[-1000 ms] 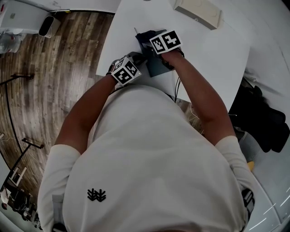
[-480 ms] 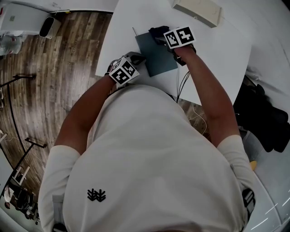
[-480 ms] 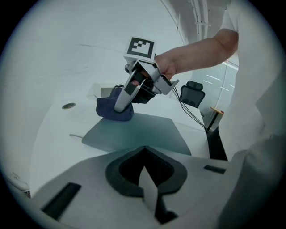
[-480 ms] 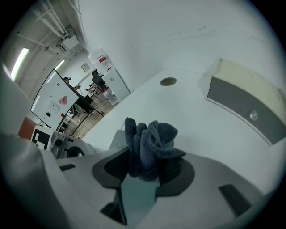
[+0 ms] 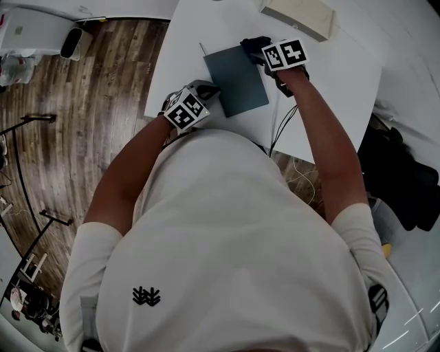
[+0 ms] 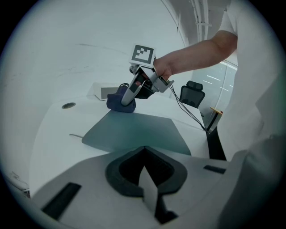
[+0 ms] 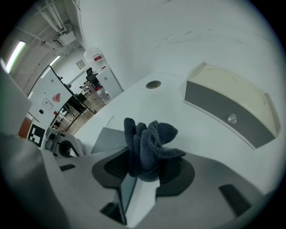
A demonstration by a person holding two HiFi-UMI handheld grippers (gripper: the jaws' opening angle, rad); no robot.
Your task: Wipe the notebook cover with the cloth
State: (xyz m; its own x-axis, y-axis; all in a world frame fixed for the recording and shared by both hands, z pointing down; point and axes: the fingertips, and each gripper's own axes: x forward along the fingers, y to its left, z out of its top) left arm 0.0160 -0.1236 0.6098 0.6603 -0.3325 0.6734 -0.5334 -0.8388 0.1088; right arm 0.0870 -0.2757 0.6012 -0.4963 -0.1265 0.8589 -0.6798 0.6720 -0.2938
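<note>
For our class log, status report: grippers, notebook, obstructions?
Right gripper shut on cloth at notebook's far edge. Left gripper shut, empty, by near corner. Box beyond, apart from notebook.

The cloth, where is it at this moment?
The cloth is clamped in the right gripper, at the far right corner of the notebook in the head view, on the white table.

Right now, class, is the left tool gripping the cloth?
No: the cloth is clamped in the right tool, while the left tool is shut on nothing.
</note>
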